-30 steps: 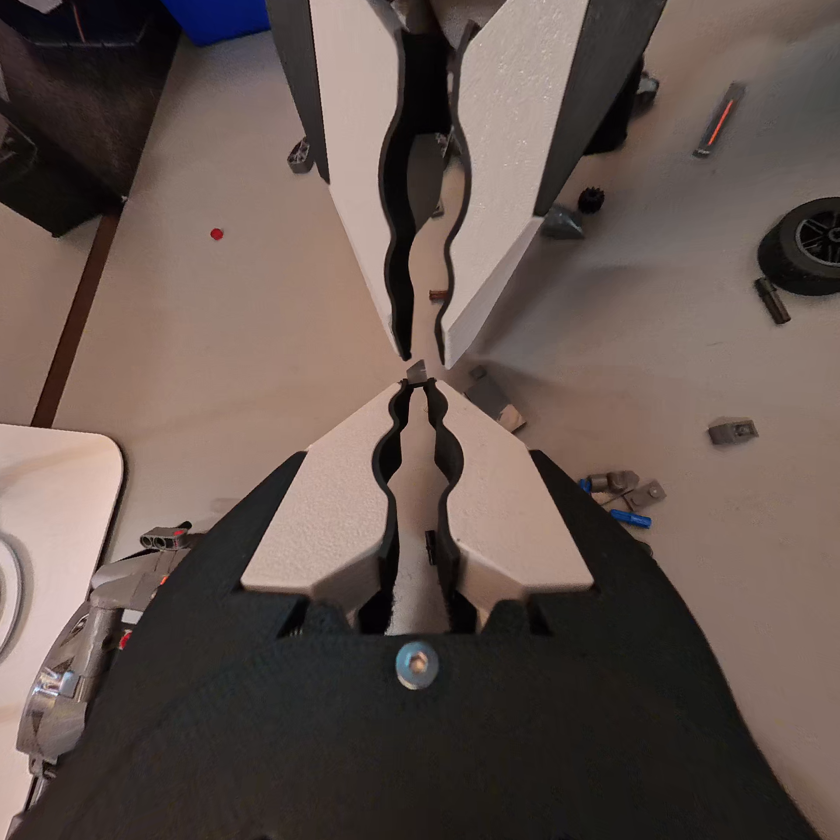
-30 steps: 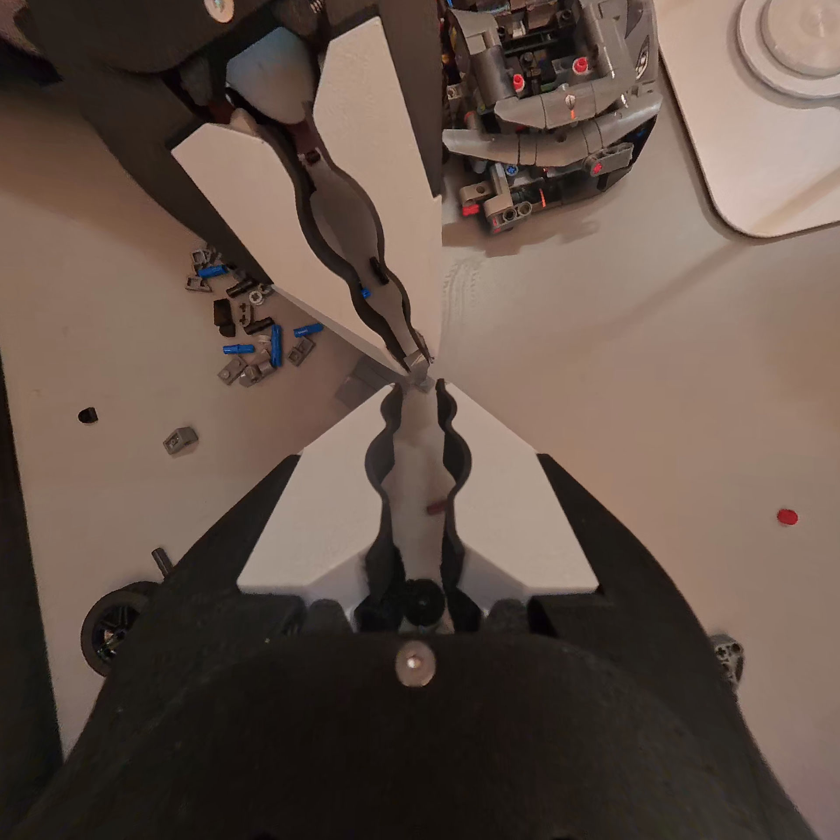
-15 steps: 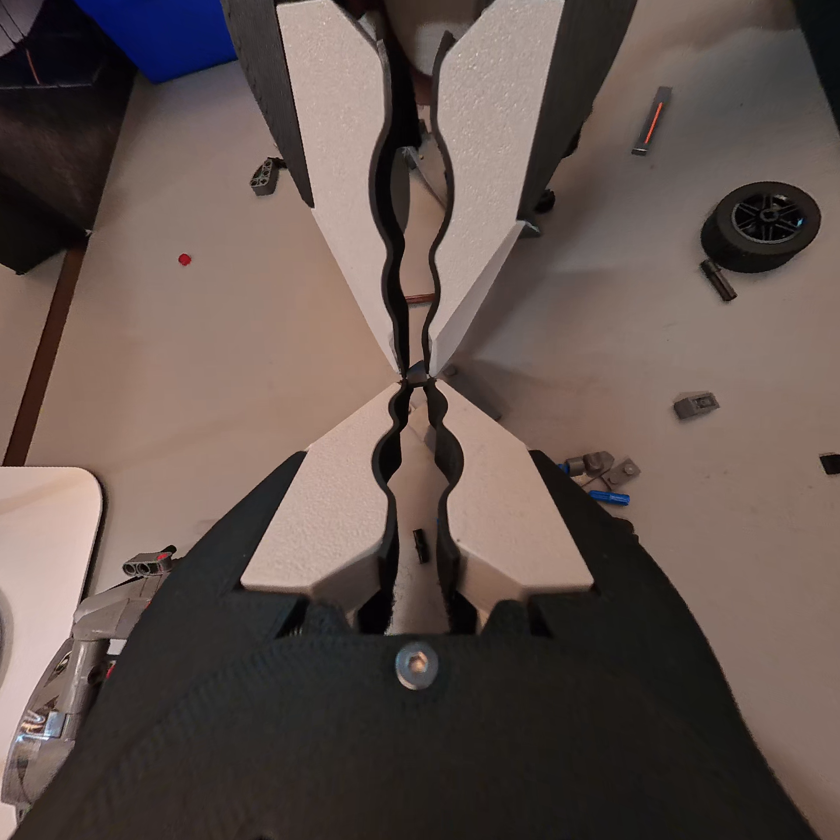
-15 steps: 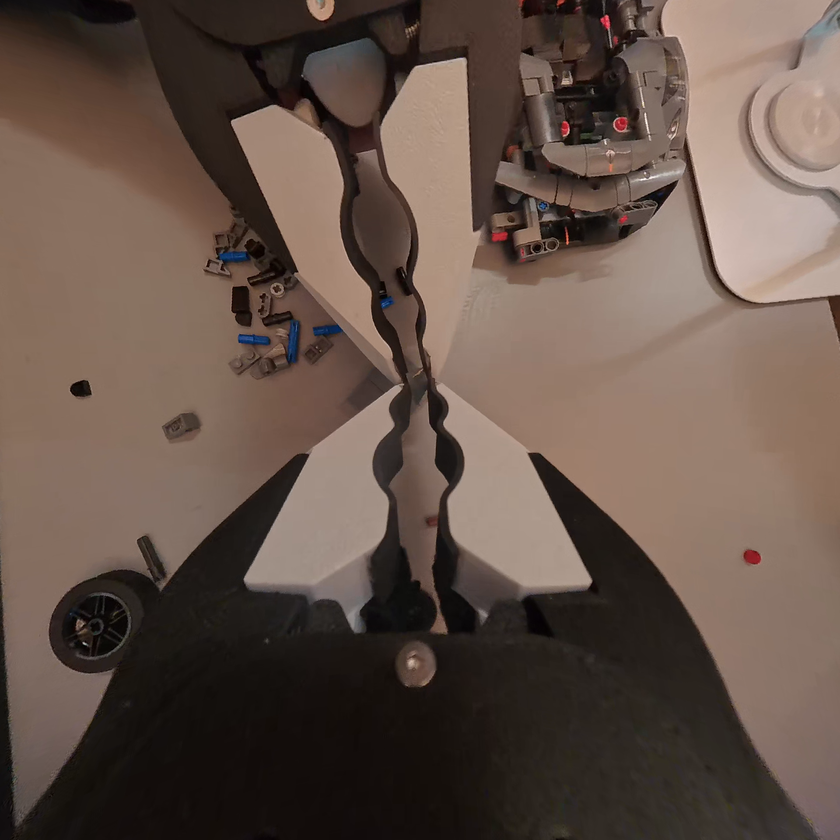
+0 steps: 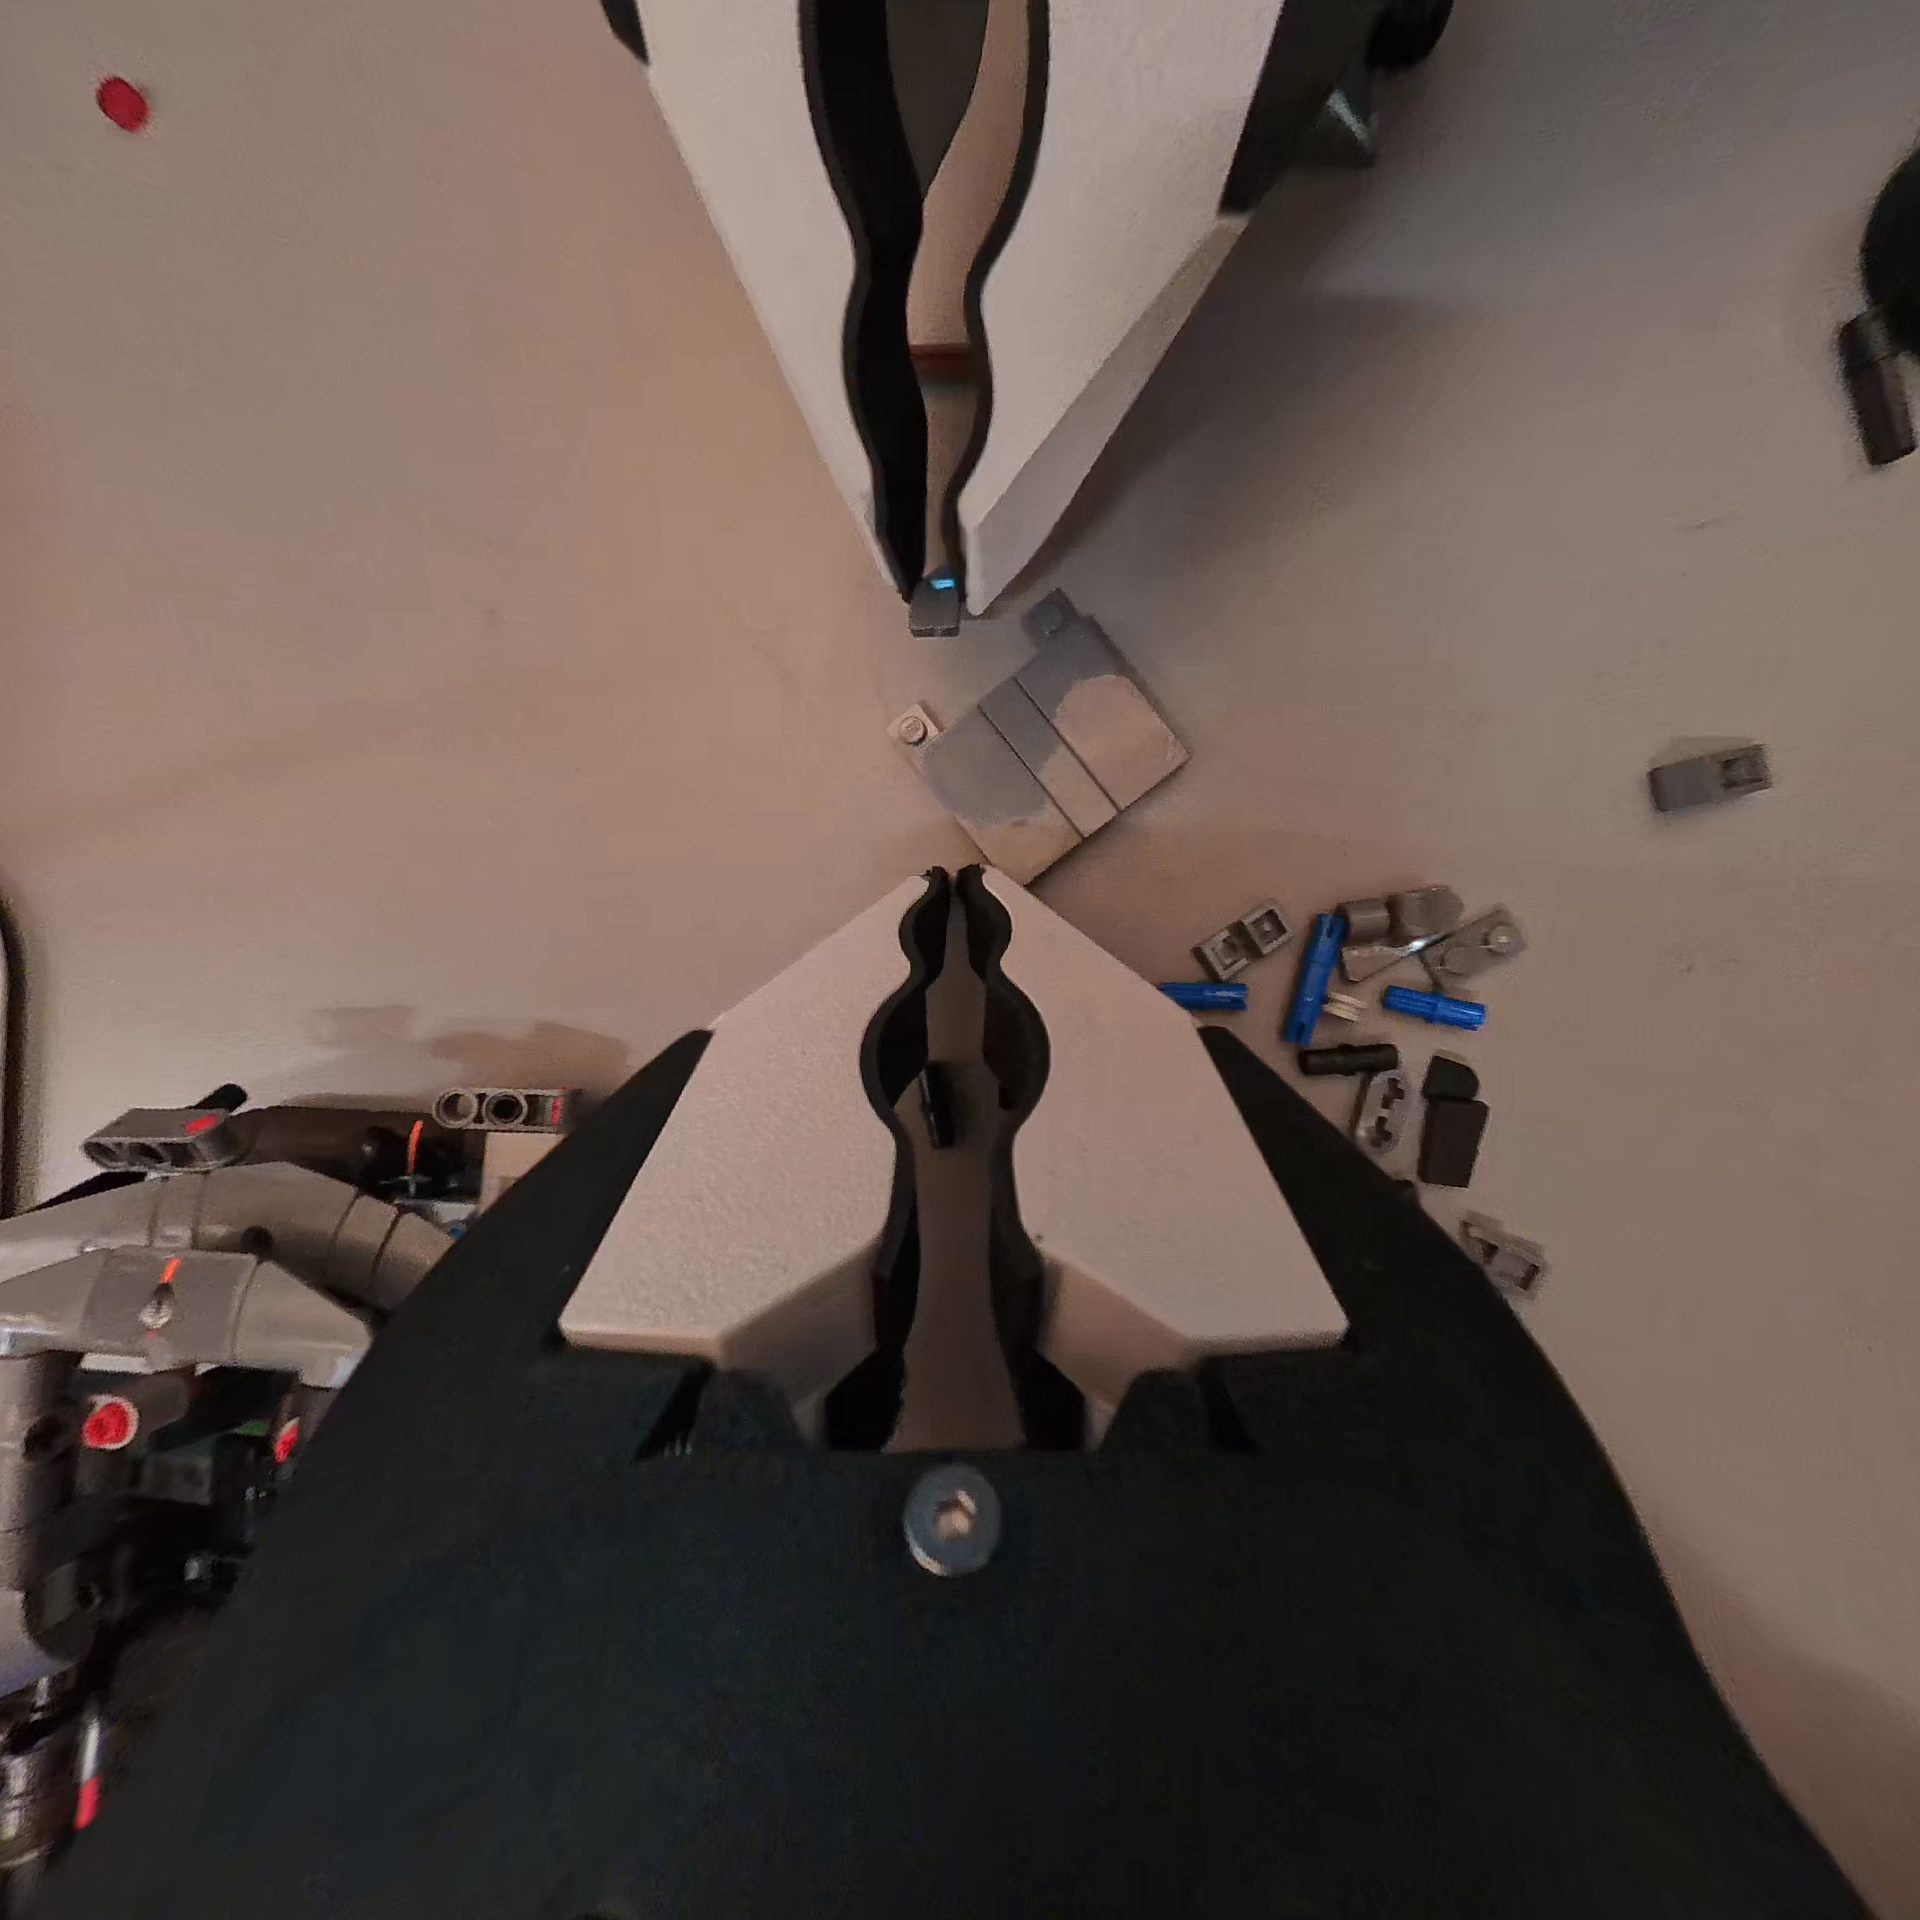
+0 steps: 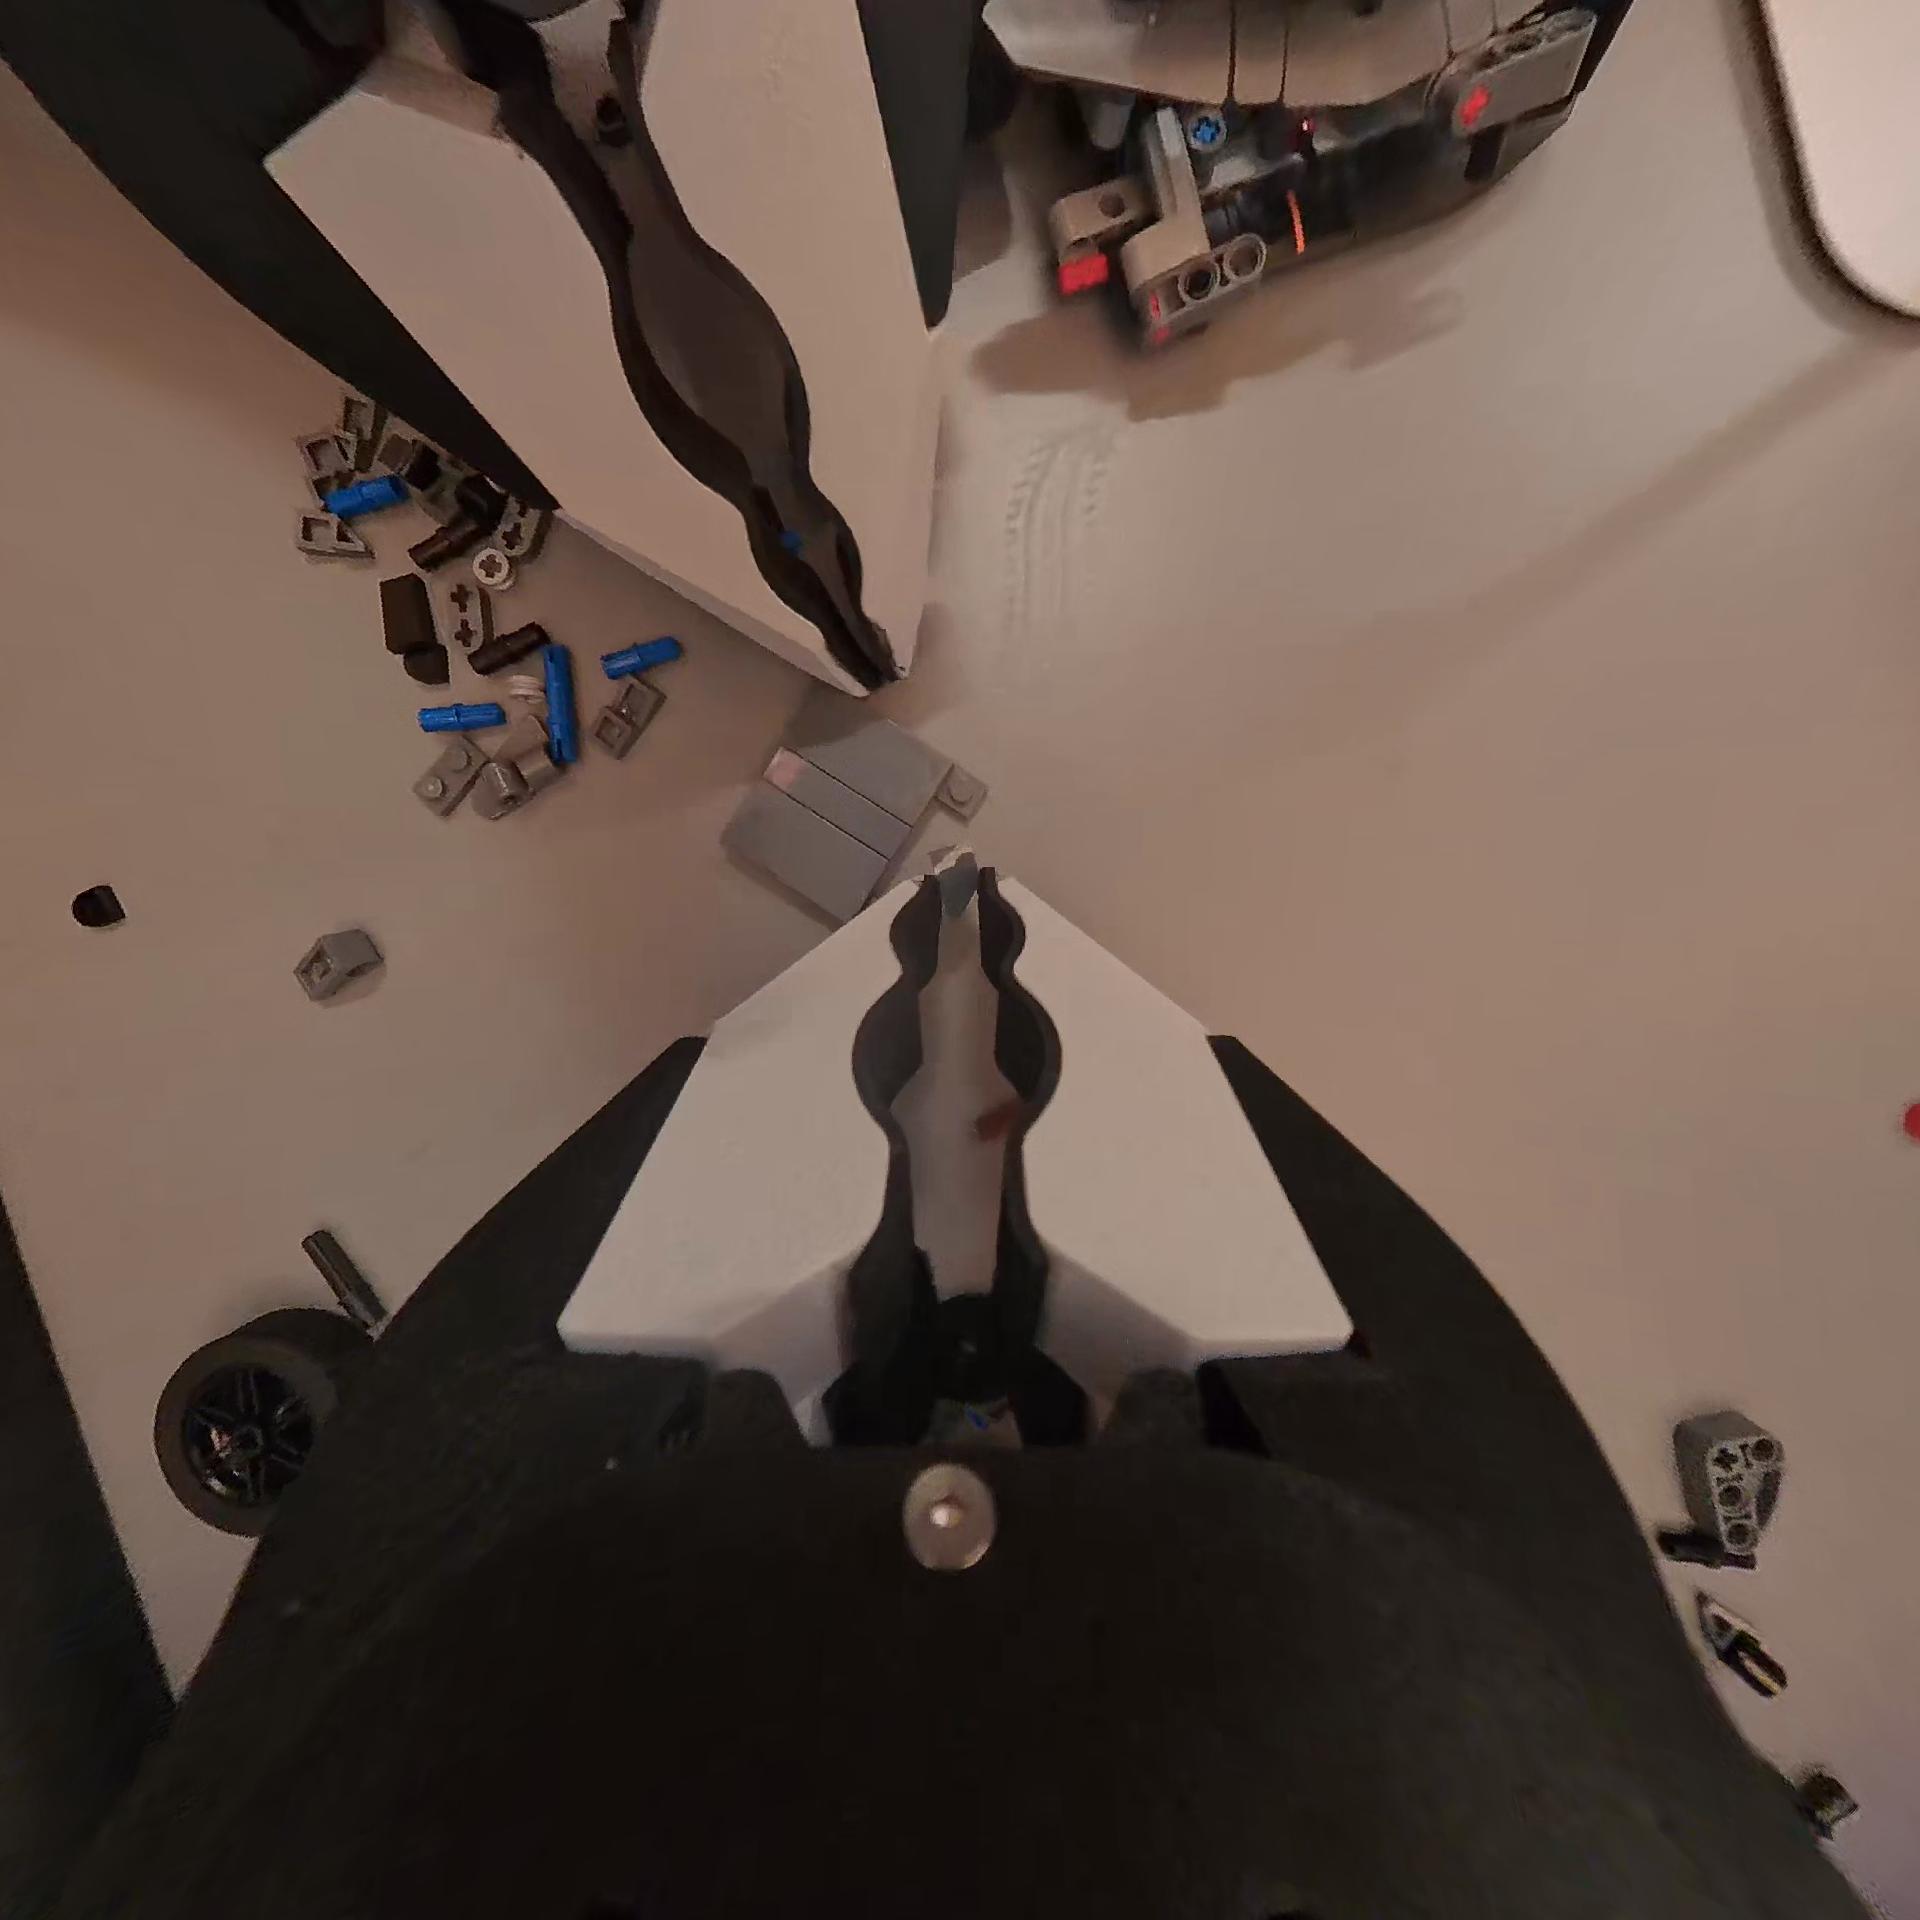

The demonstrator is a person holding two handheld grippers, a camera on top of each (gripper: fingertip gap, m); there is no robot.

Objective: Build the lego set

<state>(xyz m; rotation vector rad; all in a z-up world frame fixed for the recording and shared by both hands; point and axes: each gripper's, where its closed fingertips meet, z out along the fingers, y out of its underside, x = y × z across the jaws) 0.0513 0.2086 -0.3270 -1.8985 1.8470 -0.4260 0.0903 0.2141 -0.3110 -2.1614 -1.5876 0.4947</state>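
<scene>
1. The right gripper [image 6: 956, 883] had its jaws nearly closed on a small dark grey lego piece [image 5: 933, 608], pinched at the very tips.
2. The left gripper [image 5: 954, 878] had its jaws pressed together and held nothing.
3. A flat grey tiled lego plate assembly [image 5: 1049, 743] lay on the pale counter [image 5: 416, 623] between the two grippers, its long axis slanted across the line joining them.
4. The held piece hung just beside the plate's far corner, near an exposed stud [image 5: 912, 727].
5. The right gripper looked nearer, so seating the piece would likely fall to it; the left could steady the plate.
</scene>
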